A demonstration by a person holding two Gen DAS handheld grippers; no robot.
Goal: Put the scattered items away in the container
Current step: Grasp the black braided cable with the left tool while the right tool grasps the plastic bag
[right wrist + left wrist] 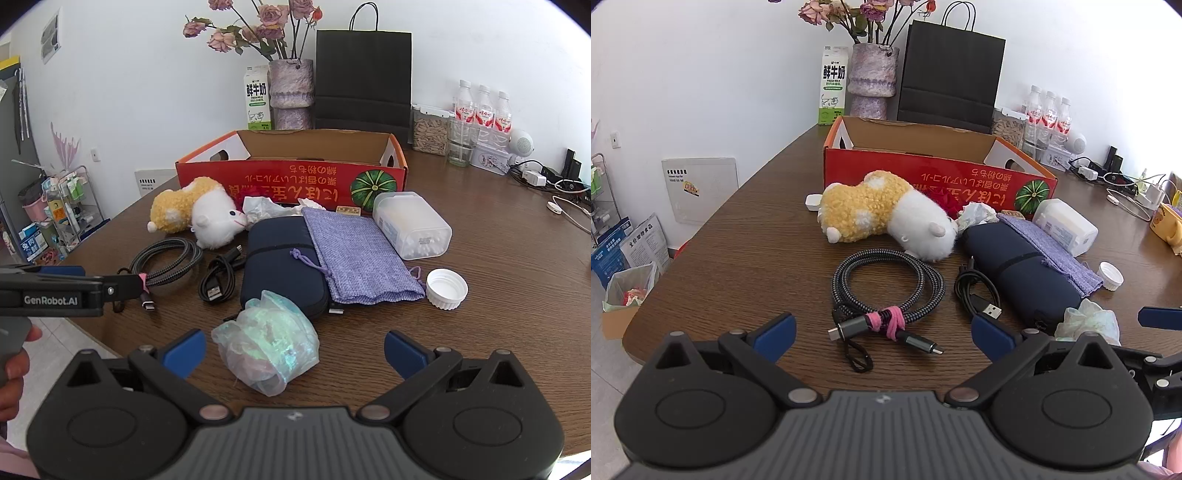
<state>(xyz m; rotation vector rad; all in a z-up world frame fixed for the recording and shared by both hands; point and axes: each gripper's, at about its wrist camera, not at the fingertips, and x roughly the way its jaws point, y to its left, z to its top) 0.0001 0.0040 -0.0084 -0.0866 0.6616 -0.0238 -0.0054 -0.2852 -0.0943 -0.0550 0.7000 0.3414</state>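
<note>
Wooden table bears box (red), cables.

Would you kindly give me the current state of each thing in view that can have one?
Left gripper: open, empty.
Right gripper: open, empty.
Red box: open, nothing visible inside.
Braided cable: coiled, tied with a pink band.
Black cable: bundled, loose.
Purple pouch: flat, lying partly on the navy case.
White cap: off, lying open side up.
Plush toy: on its side.

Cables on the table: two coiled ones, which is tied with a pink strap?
The thick grey-and-black braided cable, left of the thin plain black USB cable. A pink strap binds its coil near the metal plugs; the thin one has no tie.
</note>
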